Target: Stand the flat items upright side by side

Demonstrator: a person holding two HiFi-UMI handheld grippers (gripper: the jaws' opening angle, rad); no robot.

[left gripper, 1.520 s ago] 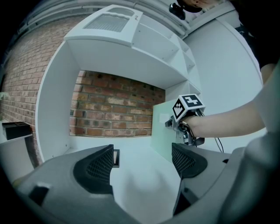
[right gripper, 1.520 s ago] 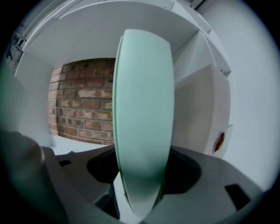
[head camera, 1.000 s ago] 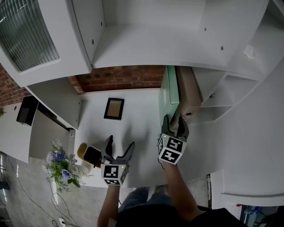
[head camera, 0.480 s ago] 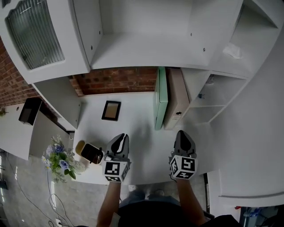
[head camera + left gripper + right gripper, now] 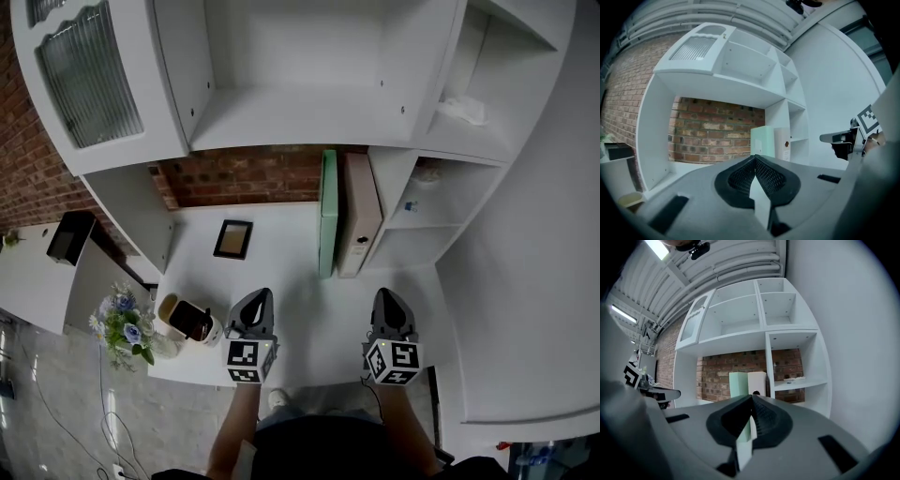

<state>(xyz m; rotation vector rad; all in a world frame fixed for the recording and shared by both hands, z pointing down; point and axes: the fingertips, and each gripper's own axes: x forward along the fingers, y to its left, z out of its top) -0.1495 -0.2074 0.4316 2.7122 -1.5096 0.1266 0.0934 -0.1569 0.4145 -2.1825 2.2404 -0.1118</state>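
Green binder (image 5: pixel 328 214), beige binder (image 5: pixel 360 217) ahead of left tool (image 5: pixel 256 298), right tool (image 5: pixel 390 296).

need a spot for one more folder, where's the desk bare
Bare white desk lies between the flat black picture frame and the upright mint-green folder, and along the front edge. Crowded: the beige folder beside it, and the front-left corner with a tan cup by blue flowers.

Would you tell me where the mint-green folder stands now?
Head view, centre: the mint-green folder stands upright on the desk, beside the beige folder to its right.
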